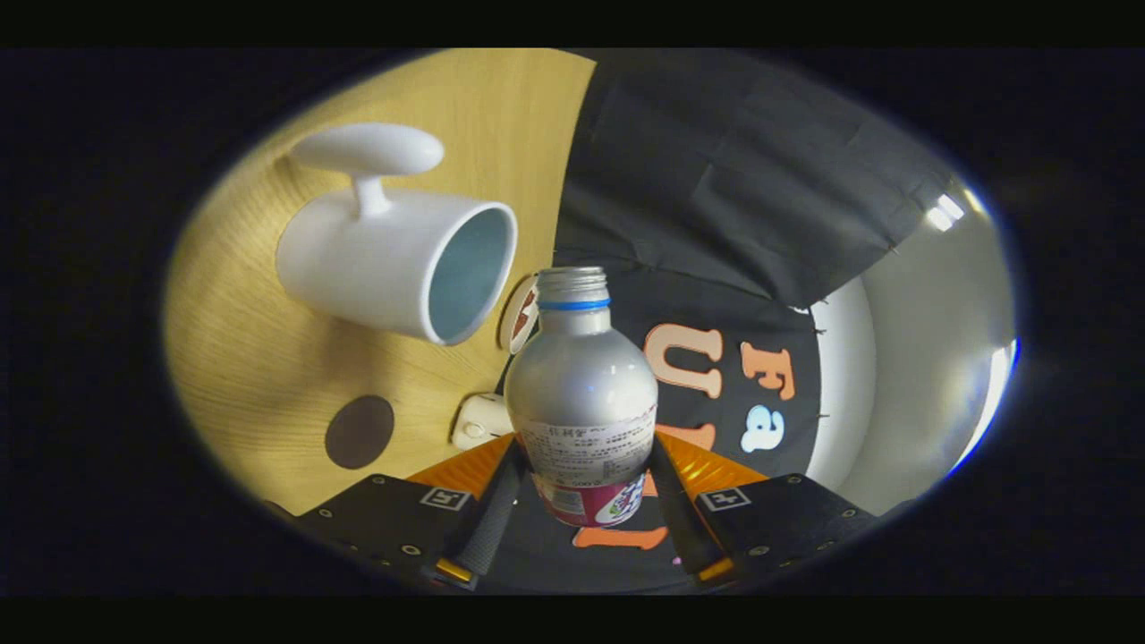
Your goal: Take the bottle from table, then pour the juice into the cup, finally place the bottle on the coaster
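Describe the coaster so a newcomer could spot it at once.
Start at the wooden table and find the white mug with its pale blue inside. Past the mug, toward the jaws gripping the silver bottle, a dark brown coaster lies flat on the wood. It alone is a flat dark disc.

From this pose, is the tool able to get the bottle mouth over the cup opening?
Probably yes. The tool is shut on the bottle, whose open mouth sits just beside the cup rim, with nothing between them. The view looks tilted, so pouring seems close.
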Available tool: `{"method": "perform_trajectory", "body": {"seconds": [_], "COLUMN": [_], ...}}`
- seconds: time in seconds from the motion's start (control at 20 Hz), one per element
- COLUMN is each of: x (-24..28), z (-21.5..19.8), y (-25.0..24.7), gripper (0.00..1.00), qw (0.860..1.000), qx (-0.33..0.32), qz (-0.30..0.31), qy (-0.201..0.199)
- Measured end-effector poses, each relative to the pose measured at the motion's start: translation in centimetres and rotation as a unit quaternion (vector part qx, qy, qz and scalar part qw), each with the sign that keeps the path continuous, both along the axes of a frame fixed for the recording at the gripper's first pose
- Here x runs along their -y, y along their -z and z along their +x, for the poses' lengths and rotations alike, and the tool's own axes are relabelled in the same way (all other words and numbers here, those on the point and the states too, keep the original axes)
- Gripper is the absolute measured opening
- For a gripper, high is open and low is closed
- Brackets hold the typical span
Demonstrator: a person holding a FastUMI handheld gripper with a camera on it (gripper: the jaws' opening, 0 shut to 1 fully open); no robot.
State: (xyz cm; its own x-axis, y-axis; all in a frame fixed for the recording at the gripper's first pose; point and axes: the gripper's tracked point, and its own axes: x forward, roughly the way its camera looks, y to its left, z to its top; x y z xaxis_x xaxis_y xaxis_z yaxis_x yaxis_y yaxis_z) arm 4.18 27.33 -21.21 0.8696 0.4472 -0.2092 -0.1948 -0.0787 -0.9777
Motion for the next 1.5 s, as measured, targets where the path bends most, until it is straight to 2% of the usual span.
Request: {"method": "perform_trajectory", "body": {"seconds": [0.15, 0.3, 0.45, 0.6, 0.8, 0.95, 1.25, 1.5], "x": [0.3, 1.0, 2.1, 3.0, 2.9, 3.4, 4.0, 4.8], "z": [0.3, 1.9, 3.3, 4.0, 3.5, 4.0, 4.7, 4.8], "y": [-0.7, -1.9, -1.3, 0.0, 2.4, 3.3, 6.3, 8.1], "gripper": [0.78, 0.78, 0.78, 0.78, 0.78, 0.78, 0.78, 0.78], "qw": [0.995, 0.980, 0.960, 0.931, 0.868, 0.823, 0.719, 0.661], "qx": [-0.040, -0.055, -0.082, -0.132, -0.238, -0.278, -0.358, -0.391], "qz": [0.085, 0.178, 0.250, 0.315, 0.401, 0.454, 0.540, 0.574], "qy": [0.028, 0.063, 0.096, 0.131, 0.168, 0.196, 0.250, 0.283]}}
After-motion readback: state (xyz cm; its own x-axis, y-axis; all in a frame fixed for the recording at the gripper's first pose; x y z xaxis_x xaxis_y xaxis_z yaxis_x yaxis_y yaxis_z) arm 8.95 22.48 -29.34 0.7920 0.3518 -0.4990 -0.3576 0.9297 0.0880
